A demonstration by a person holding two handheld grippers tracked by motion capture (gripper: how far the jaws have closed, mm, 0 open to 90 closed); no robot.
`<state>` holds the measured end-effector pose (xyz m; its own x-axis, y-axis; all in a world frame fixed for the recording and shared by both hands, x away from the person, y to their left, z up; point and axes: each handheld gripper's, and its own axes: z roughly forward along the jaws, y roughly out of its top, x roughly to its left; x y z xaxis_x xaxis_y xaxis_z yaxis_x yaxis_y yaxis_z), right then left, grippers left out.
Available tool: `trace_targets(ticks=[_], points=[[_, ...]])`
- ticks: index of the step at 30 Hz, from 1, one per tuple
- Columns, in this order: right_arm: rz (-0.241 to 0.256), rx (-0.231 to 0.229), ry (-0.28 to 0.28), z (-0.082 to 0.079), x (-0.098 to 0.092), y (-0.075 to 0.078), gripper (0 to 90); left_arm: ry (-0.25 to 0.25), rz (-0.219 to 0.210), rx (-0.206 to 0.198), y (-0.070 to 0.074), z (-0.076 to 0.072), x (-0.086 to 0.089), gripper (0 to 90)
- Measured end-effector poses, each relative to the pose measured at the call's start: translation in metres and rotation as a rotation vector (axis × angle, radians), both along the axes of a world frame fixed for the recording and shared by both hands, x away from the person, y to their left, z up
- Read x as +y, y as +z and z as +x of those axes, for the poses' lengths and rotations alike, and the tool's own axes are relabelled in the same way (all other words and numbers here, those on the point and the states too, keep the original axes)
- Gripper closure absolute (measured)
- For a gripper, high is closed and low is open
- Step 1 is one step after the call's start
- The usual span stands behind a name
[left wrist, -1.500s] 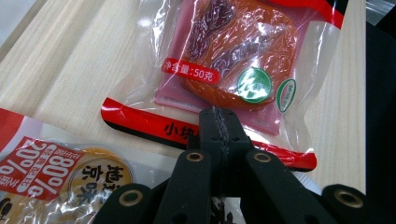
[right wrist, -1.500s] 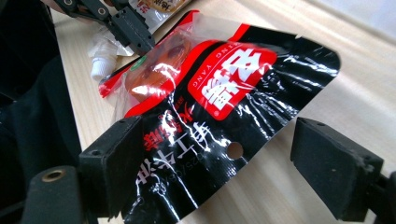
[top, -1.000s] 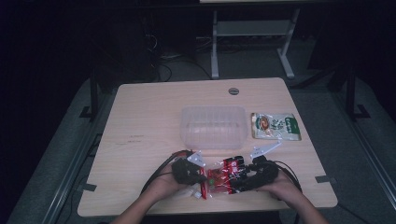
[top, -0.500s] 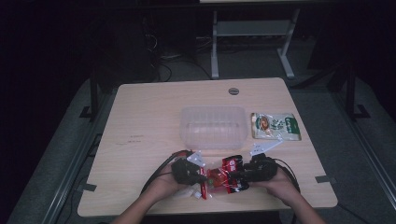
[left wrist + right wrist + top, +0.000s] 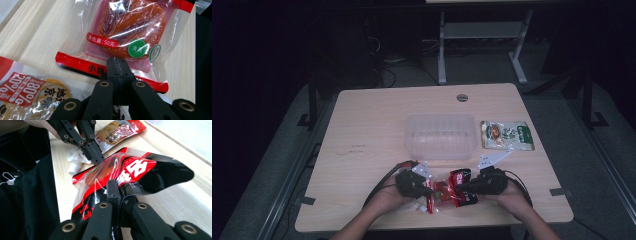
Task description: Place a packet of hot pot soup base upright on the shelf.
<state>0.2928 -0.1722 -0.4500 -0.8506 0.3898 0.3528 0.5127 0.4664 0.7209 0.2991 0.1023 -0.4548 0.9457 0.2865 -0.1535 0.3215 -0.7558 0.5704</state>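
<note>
The red snack packet (image 5: 451, 191) hangs between the two grippers at the near edge of the tabletop (image 5: 372, 125), its clear window showing an orange-brown piece. The left gripper (image 5: 117, 65) has its jaws pressed together on the packet's red sealed edge; the right gripper (image 5: 114, 187) pinches the opposite end, jaws closed on the film. A second packet (image 5: 27, 95) lies beside it. Farther back stand a clear plastic tub (image 5: 440, 136) and a green-labelled packet (image 5: 506, 135). The room around is dark.
</note>
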Motion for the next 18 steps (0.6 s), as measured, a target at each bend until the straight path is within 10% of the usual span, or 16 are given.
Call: trace_targets(ticks=[18], points=[[0.141, -0.007, 0.003, -0.003, -0.015, 0.014, 90.0, 0.008, -0.065, -0.001, 0.011, -0.002, 0.005, 89.9]])
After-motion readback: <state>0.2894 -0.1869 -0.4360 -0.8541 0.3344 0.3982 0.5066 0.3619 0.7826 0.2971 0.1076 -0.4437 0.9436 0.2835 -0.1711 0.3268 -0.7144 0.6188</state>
